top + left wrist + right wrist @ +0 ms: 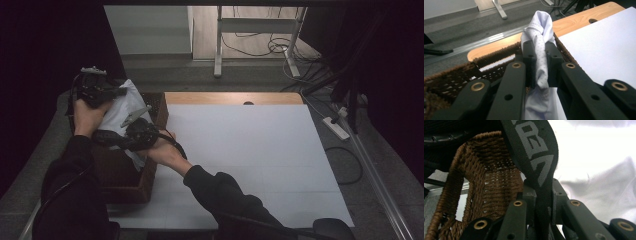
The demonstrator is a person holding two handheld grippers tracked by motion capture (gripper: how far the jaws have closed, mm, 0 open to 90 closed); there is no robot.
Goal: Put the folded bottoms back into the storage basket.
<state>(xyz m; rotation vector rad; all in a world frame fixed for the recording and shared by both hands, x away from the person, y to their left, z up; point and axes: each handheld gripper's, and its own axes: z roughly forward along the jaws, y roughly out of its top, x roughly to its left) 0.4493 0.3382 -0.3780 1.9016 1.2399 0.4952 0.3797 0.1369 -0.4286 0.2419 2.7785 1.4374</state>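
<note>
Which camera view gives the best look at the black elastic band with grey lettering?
The right gripper view: the black elastic band with grey lettering runs up close between that gripper's shut jaws. In the high view it is a dark strip near the right gripper. In the left gripper view I cannot make it out.

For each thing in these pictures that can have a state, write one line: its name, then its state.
left gripper: shut on the white garment.
right gripper: shut on the black waistband.
white garment: bunched, pinched between the jaws, above the basket.
black waistband: stretched taut, lettering showing.
wicker basket: upright at the table's left edge.
white sheet: lying flat.
</note>
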